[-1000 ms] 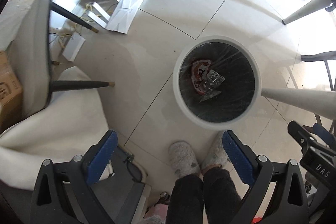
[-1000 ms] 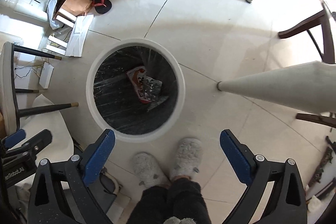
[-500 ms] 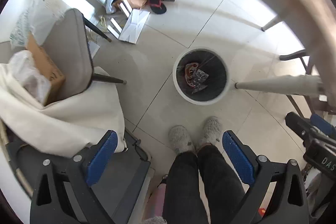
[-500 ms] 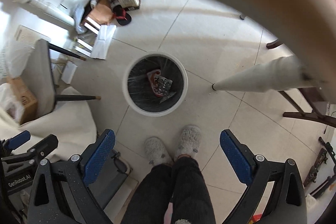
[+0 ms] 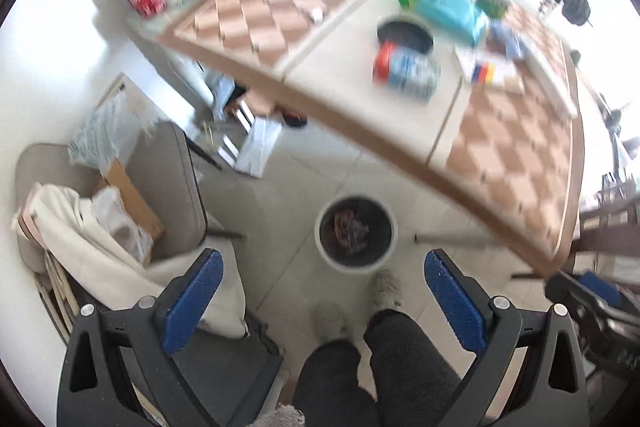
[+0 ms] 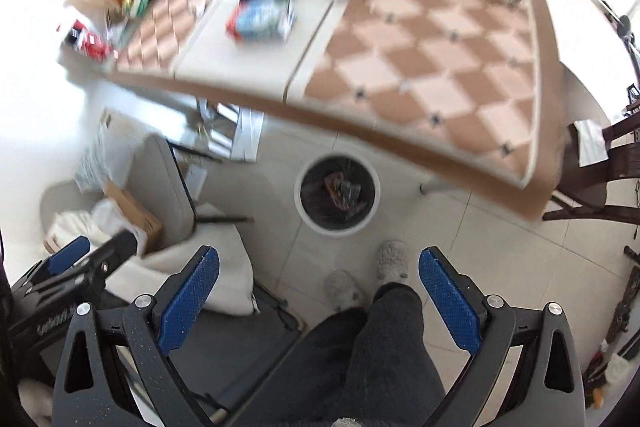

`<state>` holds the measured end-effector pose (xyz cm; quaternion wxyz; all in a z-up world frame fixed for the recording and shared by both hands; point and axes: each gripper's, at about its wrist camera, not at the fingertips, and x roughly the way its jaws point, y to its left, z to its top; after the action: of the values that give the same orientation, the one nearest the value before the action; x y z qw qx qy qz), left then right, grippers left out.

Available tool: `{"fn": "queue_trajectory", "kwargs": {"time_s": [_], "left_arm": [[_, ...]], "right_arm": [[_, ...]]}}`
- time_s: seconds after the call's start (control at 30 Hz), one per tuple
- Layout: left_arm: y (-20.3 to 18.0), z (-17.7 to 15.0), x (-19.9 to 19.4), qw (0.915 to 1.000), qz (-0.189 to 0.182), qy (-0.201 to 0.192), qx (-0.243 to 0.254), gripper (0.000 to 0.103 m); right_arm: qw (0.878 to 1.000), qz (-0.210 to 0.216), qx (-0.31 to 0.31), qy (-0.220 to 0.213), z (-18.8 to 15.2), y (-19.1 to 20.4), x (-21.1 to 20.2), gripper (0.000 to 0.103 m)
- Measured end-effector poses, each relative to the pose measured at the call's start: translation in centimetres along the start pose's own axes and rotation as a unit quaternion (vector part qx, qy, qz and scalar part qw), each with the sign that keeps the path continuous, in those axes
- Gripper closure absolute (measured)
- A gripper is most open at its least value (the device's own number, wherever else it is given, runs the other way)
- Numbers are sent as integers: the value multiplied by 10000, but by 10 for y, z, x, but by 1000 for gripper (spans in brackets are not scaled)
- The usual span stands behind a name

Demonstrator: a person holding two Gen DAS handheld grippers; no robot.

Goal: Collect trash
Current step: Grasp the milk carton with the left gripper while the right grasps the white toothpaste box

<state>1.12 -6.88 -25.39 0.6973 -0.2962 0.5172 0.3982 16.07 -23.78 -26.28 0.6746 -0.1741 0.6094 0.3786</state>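
No words can be read clearly. The red and blue packet (image 5: 404, 71), lying on the checked brown and cream table (image 5: 508, 147) just in front of the round black tray (image 5: 405, 34), has print on it, but it is too blurry to read. In the right wrist view, the black gripper body (image 6: 60, 311) by the left edge has pale letters, smeared and cut off.

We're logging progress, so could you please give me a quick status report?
Both grippers, left gripper and right gripper, open and empty. Bin on floor holds wrappers. Packet waits on table. Nothing blocking.
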Motion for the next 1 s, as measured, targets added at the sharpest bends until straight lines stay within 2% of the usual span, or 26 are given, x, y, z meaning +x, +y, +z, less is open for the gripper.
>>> {"fn": "queue_trajectory", "kwargs": {"time_s": [0.1, 0.17, 0.3, 0.5, 0.57, 0.63, 0.77, 0.83, 0.9, 0.93, 0.97, 1.0], "left_arm": [[-11, 35, 1, 9997, -13, 27, -229, 0], [-22, 59, 13, 9991, -19, 194, -378, 0], [-48, 108, 38, 9964, 257, 423, -681, 0], [-79, 162, 92, 9870, 415, 908, -1262, 0], [-82, 175, 111, 9814, 418, 1109, -1511, 0], [-79, 183, 131, 9722, 372, 1344, -1882, 1], [-65, 188, 169, 9469, 183, 1787, -2668, 1], [-60, 190, 181, 9364, 59, 1848, -2982, 1], [-58, 193, 191, 9299, 72, 1895, -3150, 2], [-58, 194, 194, 9288, 90, 1900, -3179, 12], [-59, 195, 197, 9293, 171, 1909, -3158, 30], [-60, 195, 199, 9313, 189, 1904, -3100, 38]], "right_arm": [[9997, -174, 95, -173, 29, -14, -22, 2], [9992, -298, 161, -205, 53, -24, -29, 2], [9978, -565, 298, -183, 110, -63, -23, 2], [9943, -1023, 311, 6, 224, -126, 14, 2], [9927, -1159, 317, 66, 262, -147, 32, 2], [9914, -1266, 286, 135, 297, -162, 51, 2], [9898, -1362, 227, 357, 354, -184, 94, 2], [9893, -1363, 222, 464, 376, -190, 114, 9], [9890, -1364, 115, 559, 394, -190, 132, 13], [9886, -1376, 61, 612, 402, -190, 140, 13], [9883, -1368, 7, 676, 408, -190, 148, 16], [9879, -1363, -33, 734, 412, -189, 154, 20]]}}
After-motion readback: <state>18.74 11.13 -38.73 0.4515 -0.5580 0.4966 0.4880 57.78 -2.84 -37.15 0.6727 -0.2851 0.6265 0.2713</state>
